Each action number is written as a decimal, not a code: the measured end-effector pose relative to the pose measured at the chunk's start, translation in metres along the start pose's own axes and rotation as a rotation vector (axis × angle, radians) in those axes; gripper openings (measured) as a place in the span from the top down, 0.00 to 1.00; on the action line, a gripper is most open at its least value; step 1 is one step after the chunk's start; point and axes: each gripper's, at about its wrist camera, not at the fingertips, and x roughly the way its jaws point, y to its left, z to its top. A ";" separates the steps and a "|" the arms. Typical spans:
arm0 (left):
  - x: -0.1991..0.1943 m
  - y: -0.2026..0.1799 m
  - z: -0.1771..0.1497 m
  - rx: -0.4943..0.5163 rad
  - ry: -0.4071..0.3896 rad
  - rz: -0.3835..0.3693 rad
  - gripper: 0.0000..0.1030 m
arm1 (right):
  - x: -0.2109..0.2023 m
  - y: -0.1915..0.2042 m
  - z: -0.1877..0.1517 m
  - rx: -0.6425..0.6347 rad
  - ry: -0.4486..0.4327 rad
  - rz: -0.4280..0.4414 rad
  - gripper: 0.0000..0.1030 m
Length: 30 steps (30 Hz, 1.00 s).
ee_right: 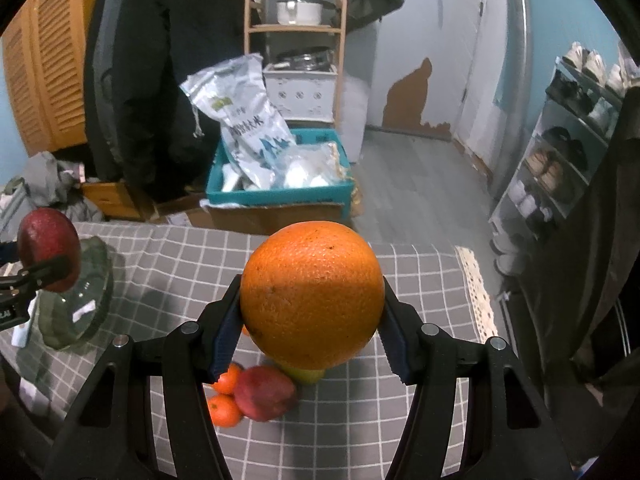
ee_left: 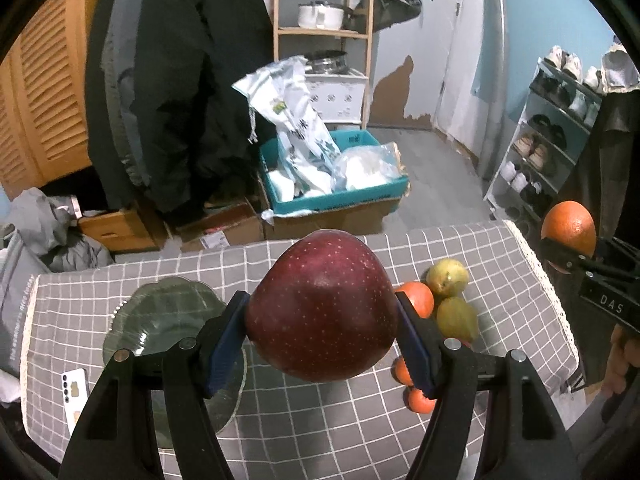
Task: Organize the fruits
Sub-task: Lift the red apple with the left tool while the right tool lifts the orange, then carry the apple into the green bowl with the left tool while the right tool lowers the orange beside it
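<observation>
On the left side of the counter, which wears a grey checked cloth, lies a phone near the edge. Just beside it stands a green glass plate; in the right wrist view the same plate is at the far left.

The left tool is closed on a dark red apple. Its two blue pads press the apple from both sides, and the apple hangs in the air above the counter, a little to the right of the plate. In the right wrist view this apple shows above the plate, held by the left tool.

To the right of the apple, a group of fruits lies on the cloth: two green-yellow pears, a mandarin touching them, and two more mandarins nearer to the camera. In the right wrist view I see there also a red apple touching two mandarins.

The right tool grips a big orange between its pads, lifted above this group. In the left wrist view the orange is at the far right, above the counter's right edge, in the right tool.
</observation>
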 end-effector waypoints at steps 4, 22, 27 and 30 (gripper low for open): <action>-0.008 0.010 0.001 -0.017 -0.014 0.005 0.30 | -0.005 0.012 0.007 -0.017 -0.020 0.019 0.40; -0.034 0.072 -0.006 -0.109 -0.057 0.083 0.30 | 0.004 0.093 0.037 -0.108 -0.033 0.126 0.40; -0.036 0.092 -0.011 -0.142 -0.053 0.112 0.30 | 0.010 0.121 0.042 -0.140 -0.023 0.160 0.40; -0.036 0.104 -0.014 -0.163 -0.050 0.126 0.30 | 0.014 0.138 0.045 -0.159 -0.016 0.181 0.40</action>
